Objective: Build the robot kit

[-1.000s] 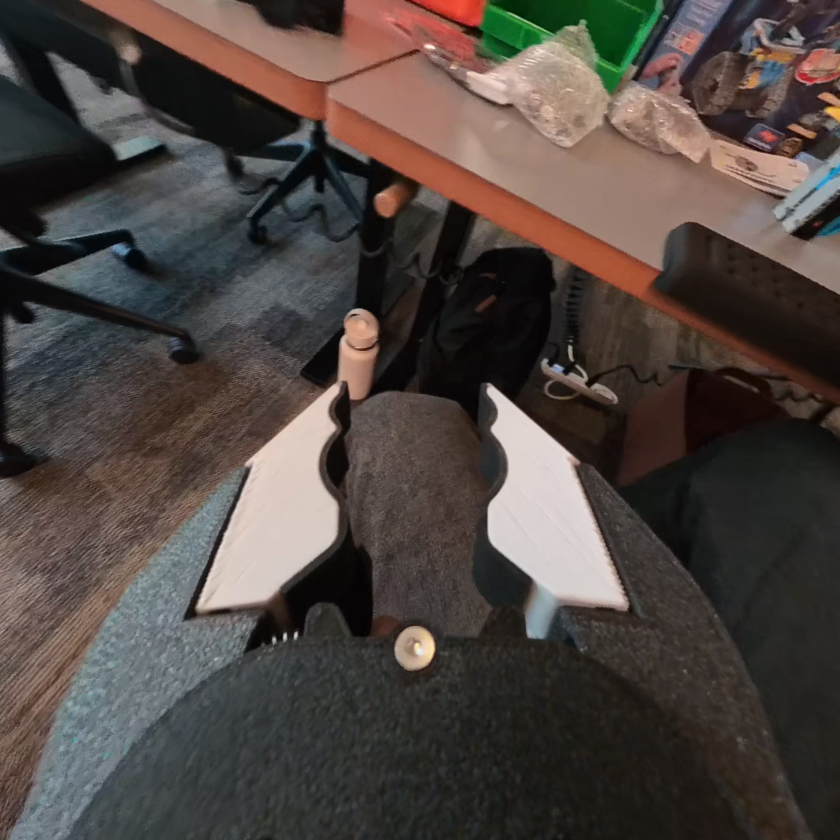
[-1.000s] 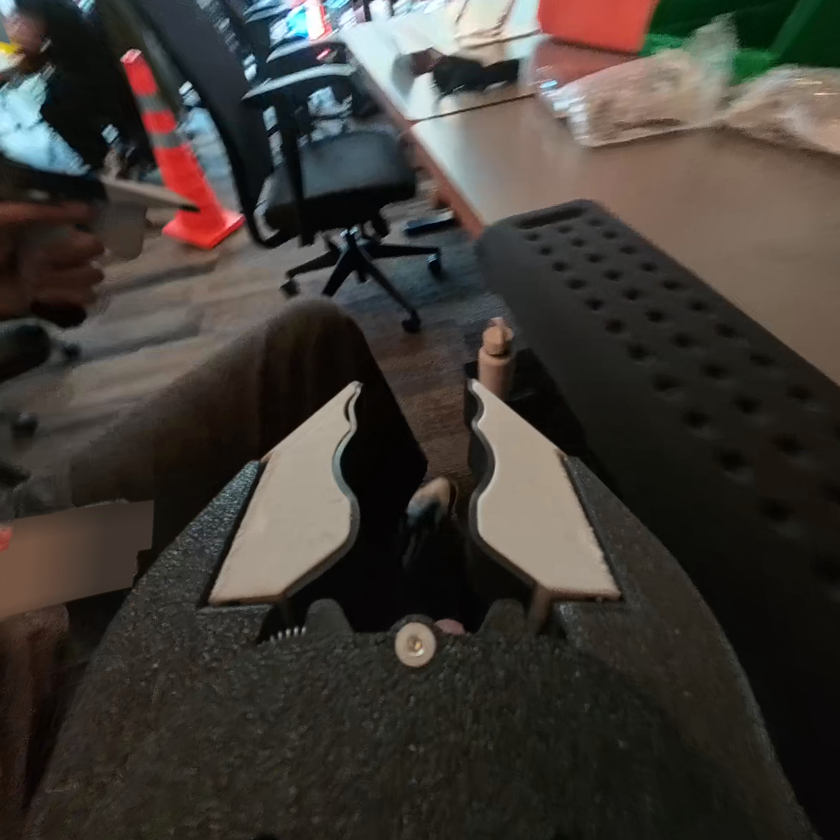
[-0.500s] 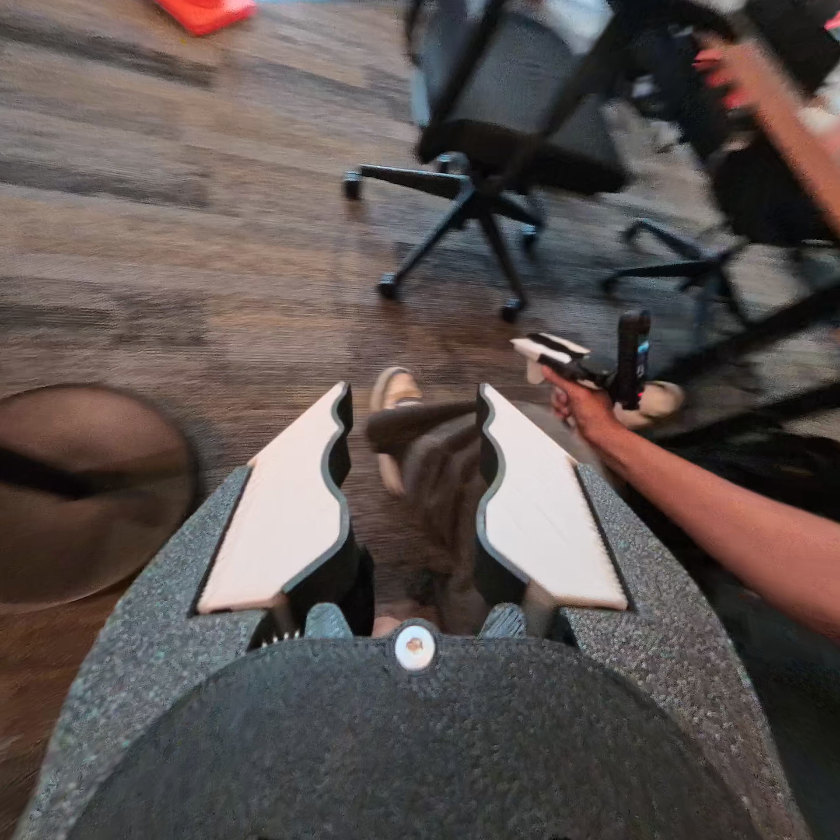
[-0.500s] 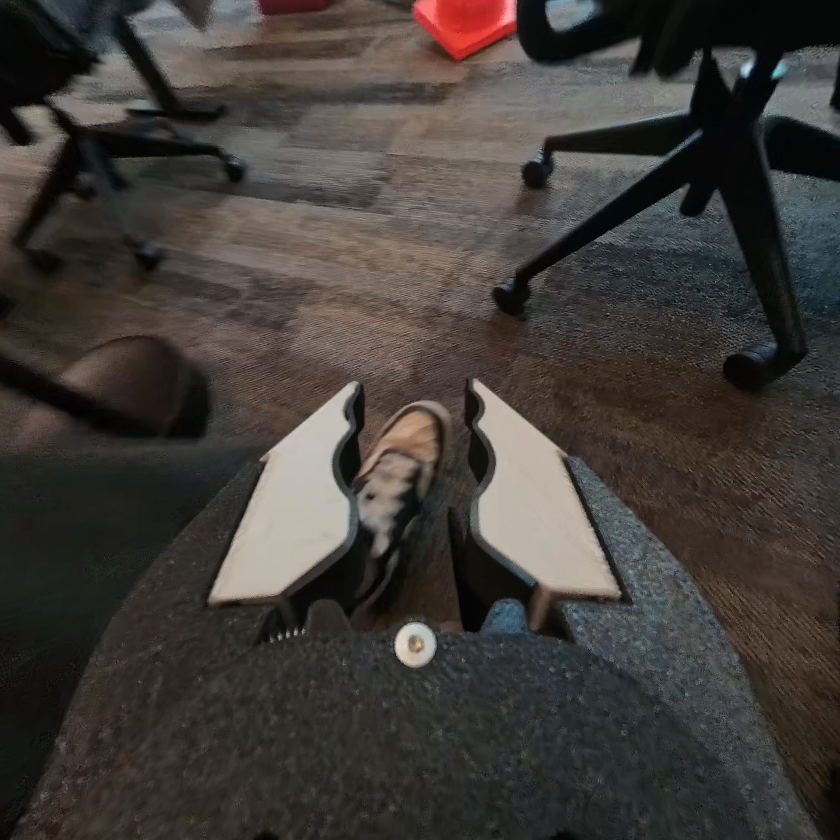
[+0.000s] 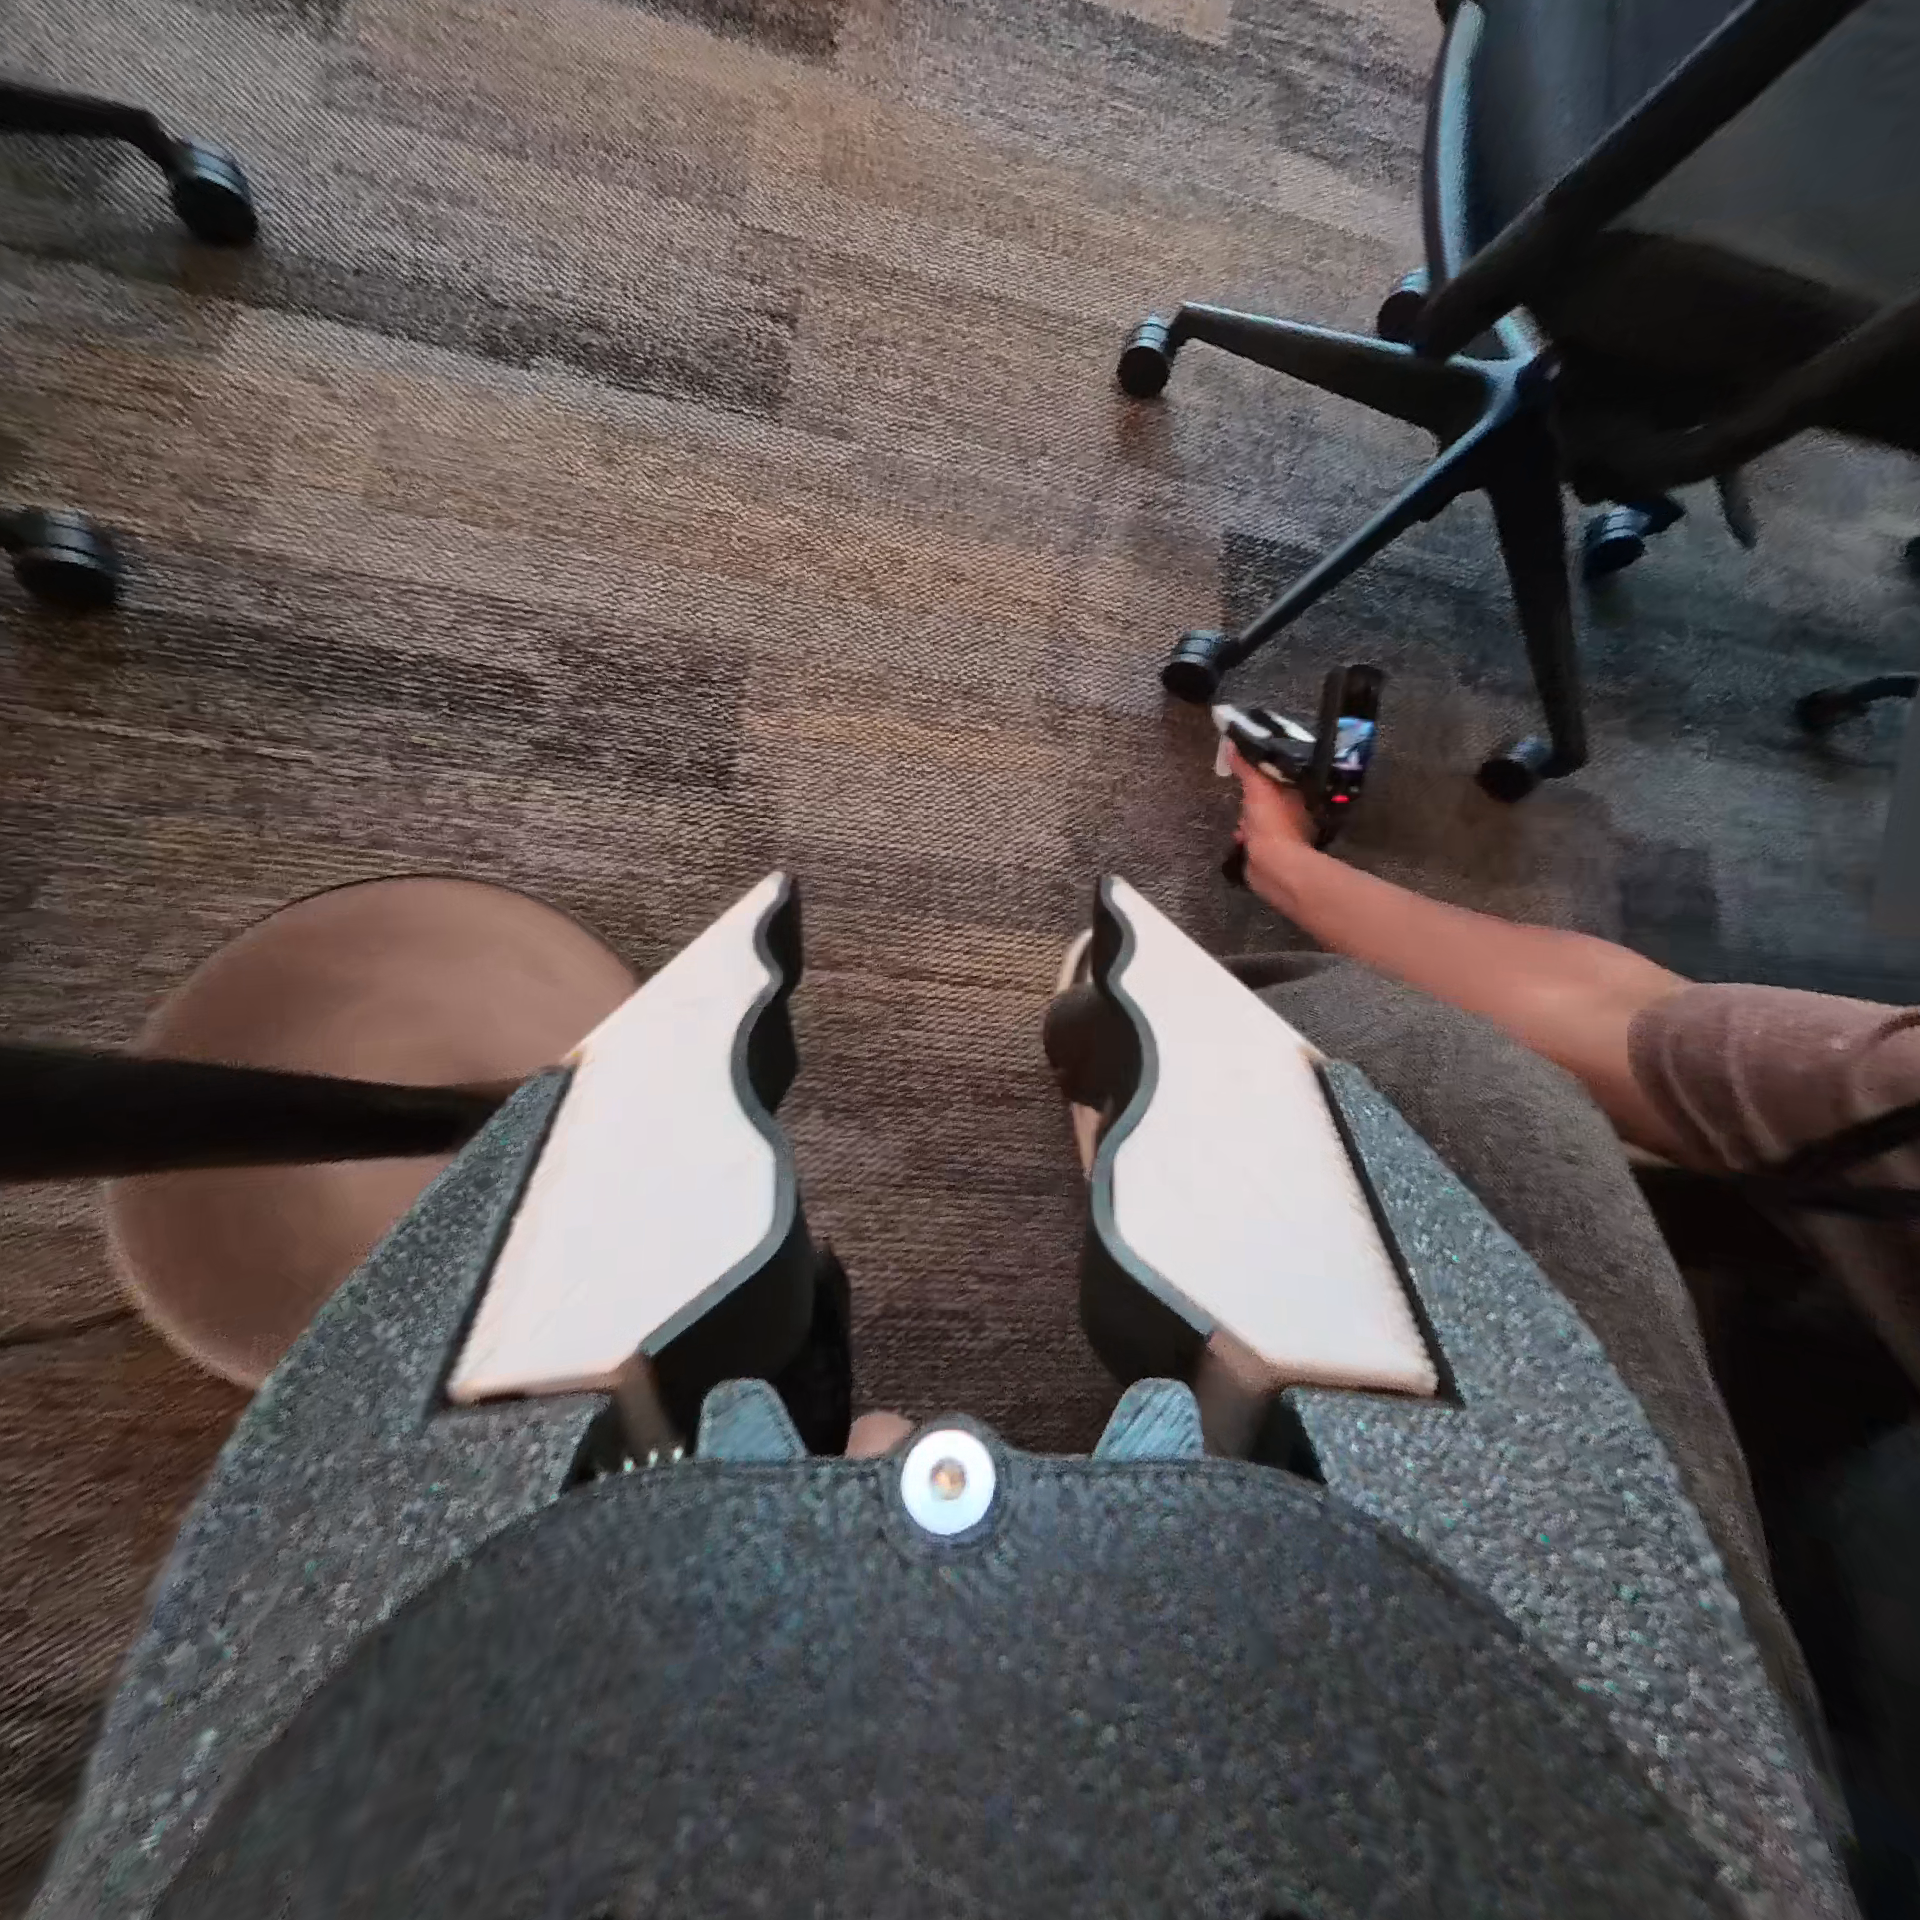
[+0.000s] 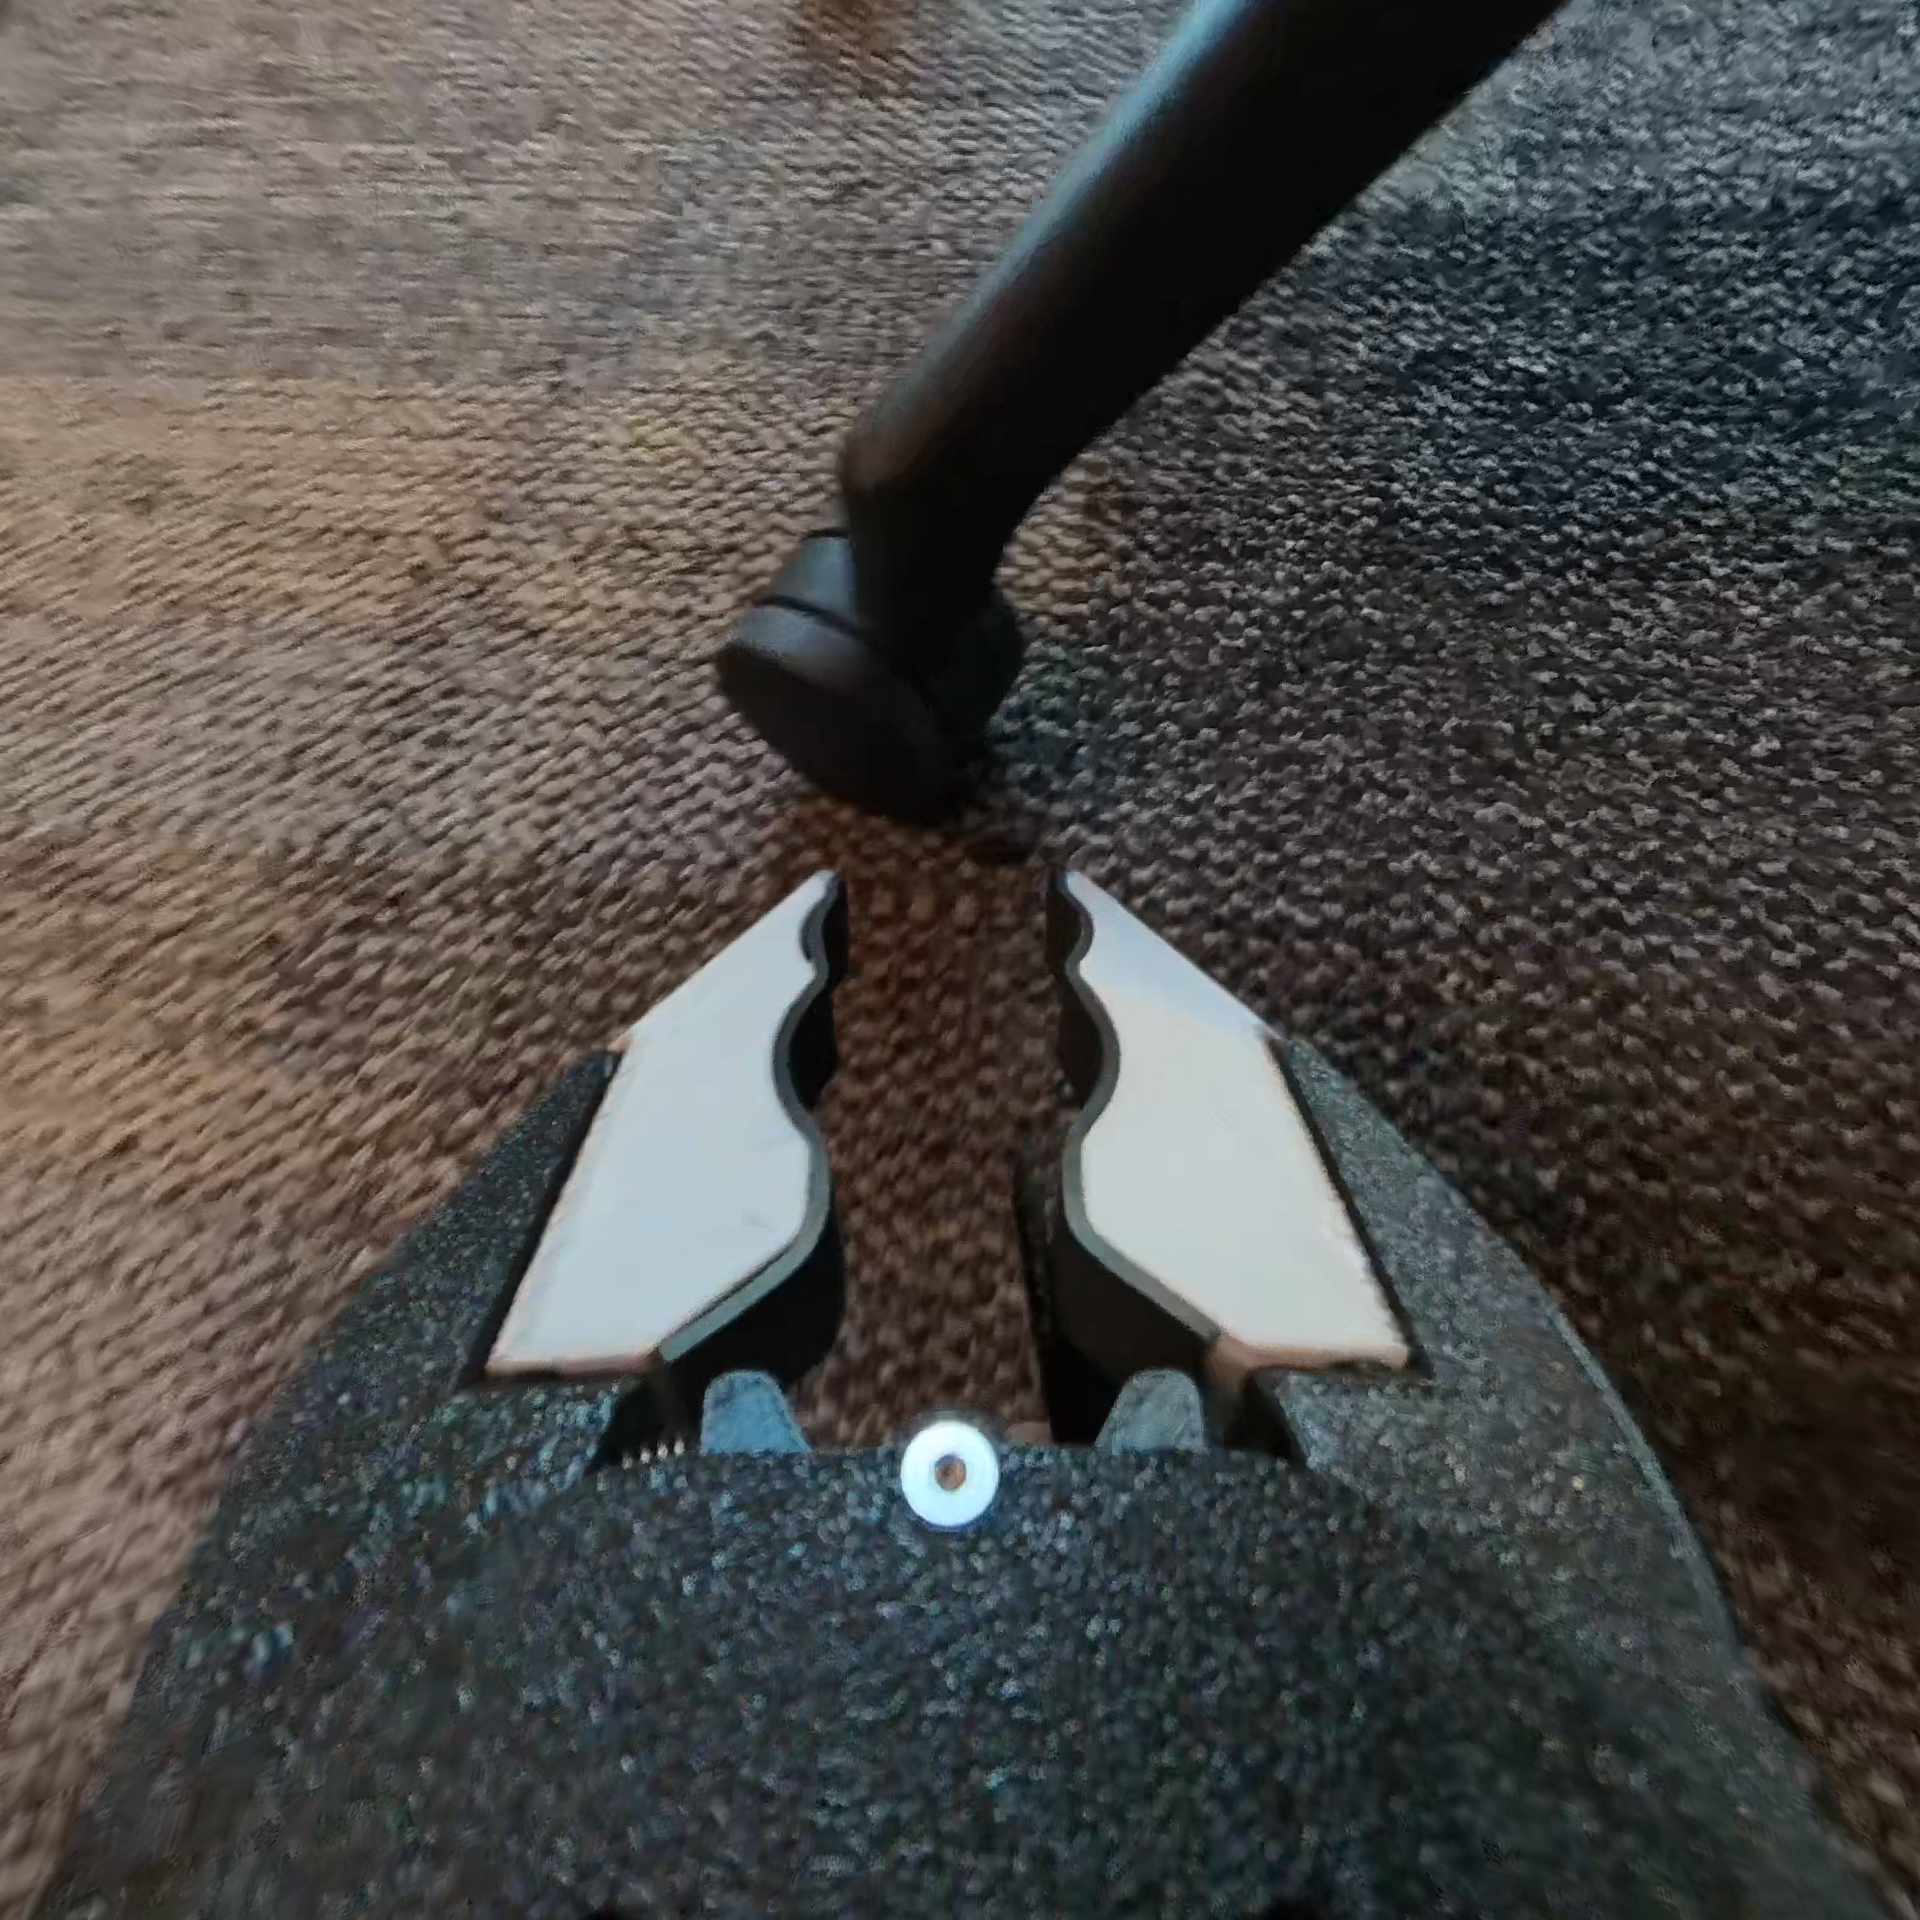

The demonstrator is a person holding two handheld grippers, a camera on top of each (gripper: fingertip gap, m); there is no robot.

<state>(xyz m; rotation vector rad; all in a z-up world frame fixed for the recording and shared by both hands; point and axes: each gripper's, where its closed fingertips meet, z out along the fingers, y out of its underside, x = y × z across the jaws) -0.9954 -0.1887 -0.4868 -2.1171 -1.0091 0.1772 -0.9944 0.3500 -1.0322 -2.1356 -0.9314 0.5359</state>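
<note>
While both grippers point down at the carpet, neither carries anything.
Left gripper (image 5: 945,925): jaws spread, empty, hanging over bare carpet (image 5: 727,520); a knee in grey trousers (image 5: 1455,1122) sits just beside its right finger.
Right gripper (image 6: 948,894): jaws spread, empty, low over the carpet, near a black chair caster (image 6: 847,696).
Right hand (image 5: 1273,826): seen from the left wrist view, gripping its tool by the office chair (image 5: 1507,416) base.
Round brown object (image 5: 343,1122): blurred, at the left, unidentifiable.
Progress: nothing gripped, nothing visibly handled.

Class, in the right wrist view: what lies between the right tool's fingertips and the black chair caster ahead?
Only bare carpet separates the right tool from the chair caster, seen in the right wrist view.
</note>
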